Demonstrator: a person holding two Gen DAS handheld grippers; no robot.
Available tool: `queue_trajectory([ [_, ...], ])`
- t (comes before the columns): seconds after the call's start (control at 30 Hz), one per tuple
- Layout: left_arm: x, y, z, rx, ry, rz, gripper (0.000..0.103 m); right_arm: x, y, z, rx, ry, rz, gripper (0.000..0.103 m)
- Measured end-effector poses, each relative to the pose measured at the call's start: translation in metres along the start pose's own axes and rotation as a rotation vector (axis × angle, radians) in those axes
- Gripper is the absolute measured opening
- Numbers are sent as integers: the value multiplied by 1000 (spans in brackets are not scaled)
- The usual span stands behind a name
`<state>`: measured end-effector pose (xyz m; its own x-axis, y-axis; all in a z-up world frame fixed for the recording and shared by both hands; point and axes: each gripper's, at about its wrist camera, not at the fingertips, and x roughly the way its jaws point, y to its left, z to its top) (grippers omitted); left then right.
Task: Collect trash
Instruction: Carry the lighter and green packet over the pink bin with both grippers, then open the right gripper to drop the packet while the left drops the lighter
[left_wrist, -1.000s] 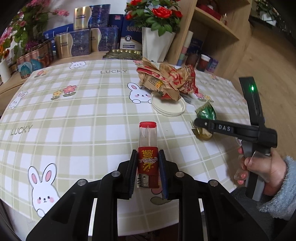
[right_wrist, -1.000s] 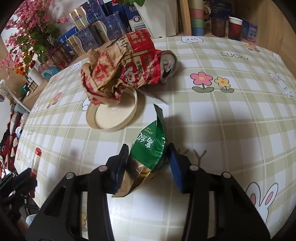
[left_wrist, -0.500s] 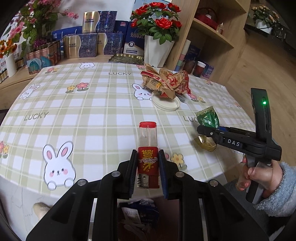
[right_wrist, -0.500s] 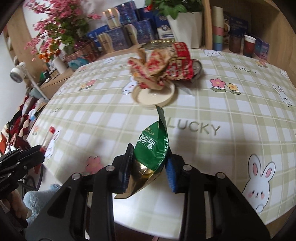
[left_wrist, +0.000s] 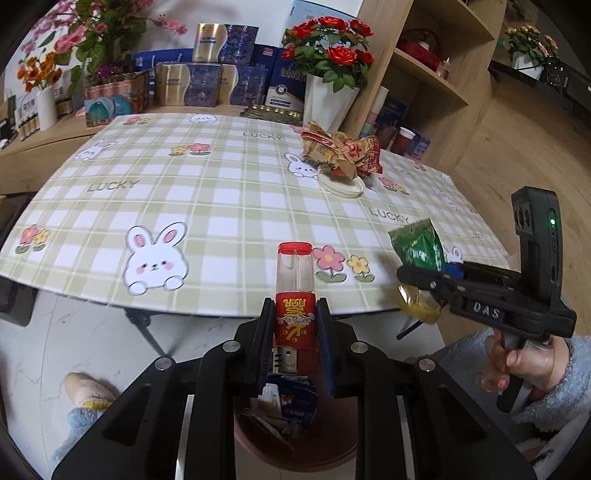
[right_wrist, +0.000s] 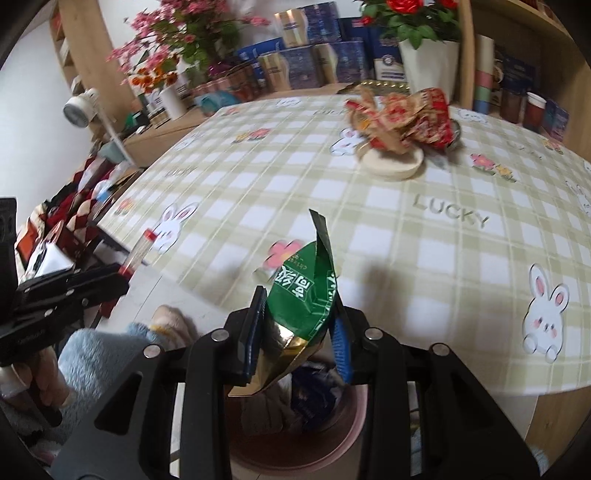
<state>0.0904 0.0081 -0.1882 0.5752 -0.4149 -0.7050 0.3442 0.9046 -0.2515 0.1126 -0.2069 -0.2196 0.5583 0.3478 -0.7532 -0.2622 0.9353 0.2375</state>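
Left gripper (left_wrist: 293, 332) clamps lighter (left_wrist: 295, 295), right gripper (right_wrist: 297, 332) clamps green wrapper (right_wrist: 303, 291); both above bin (right_wrist: 347, 435). Crumpled wrappers (left_wrist: 341, 153), lid (left_wrist: 341, 184) remain on table (left_wrist: 221, 206).

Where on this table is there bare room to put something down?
The tablecloth is bare across its left and near parts, from the boxes at the back to the front edge. The far right is crowded: crumpled wrappers sit over a round lid.

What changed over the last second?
Both grippers pulled back off the table to above the pink bin. Left gripper stays shut on the lighter, right gripper on the green wrapper. Crumpled paper bag unmoved.
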Motion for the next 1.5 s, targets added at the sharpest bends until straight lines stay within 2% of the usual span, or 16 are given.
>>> queue_trajectory([
  [0.2,-19,3,-20,-14,-23,8,22,6,26,-28,-40,56,37,35],
  [0.37,-26,3,-36,-13,-29,9,22,19,33,-57,-27,145,68,35],
  [0.57,-13,1,-47,-15,10,-5,22,44,26,-75,-3,244,60,35],
  [0.83,7,0,-56,-18,75,-12,22,68,14,-89,33,319,20,37],
  [0.9,11,-1,-58,-19,86,-12,22,69,12,-90,38,321,14,38],
  [0.97,14,-2,-59,-19,95,-11,22,70,9,-91,41,320,10,47],
  [1.1,19,-2,-62,-20,113,-13,22,67,5,-88,45,300,-7,53],
  [1.27,24,-1,-64,-30,132,-12,22,57,5,-82,39,242,-35,68],
  [1.5,31,4,-67,-60,162,-14,22,43,7,-69,21,163,-60,82],
])
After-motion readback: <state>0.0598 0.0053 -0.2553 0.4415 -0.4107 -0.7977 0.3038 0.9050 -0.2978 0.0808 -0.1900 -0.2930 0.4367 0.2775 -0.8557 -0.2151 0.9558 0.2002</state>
